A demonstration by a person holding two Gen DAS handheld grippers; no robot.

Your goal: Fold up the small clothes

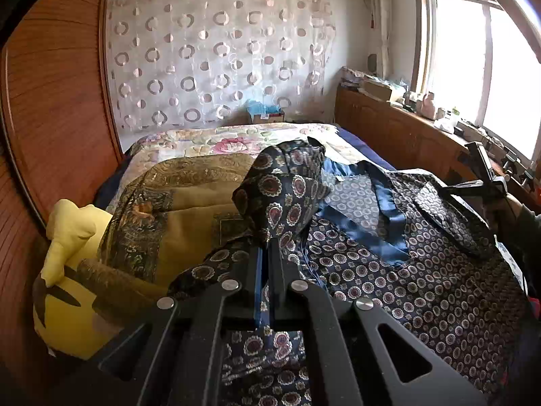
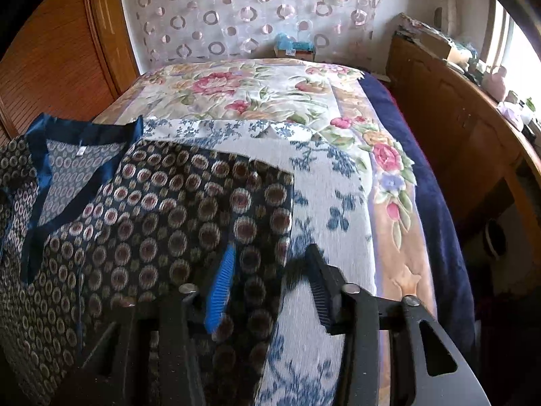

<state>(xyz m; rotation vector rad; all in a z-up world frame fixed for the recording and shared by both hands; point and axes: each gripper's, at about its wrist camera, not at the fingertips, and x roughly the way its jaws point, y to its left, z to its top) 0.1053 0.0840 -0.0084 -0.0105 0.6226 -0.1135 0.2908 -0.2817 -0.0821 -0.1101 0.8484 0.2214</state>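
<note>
Left wrist view: left gripper (image 1: 267, 257) fingers clenched on a raised sleeve of the patterned top (image 1: 405, 270); right wrist view — right gripper (image 2: 270, 270) fingers released, straddling its edge on the bed (image 2: 253, 94).

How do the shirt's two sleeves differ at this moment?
The sleeve at the left gripper is lifted and bunched; the sleeve at the right gripper lies flat on the bed. The left gripper is clamped on its sleeve; the right gripper has open jaws around its sleeve. Both share the dark circle print.
</note>
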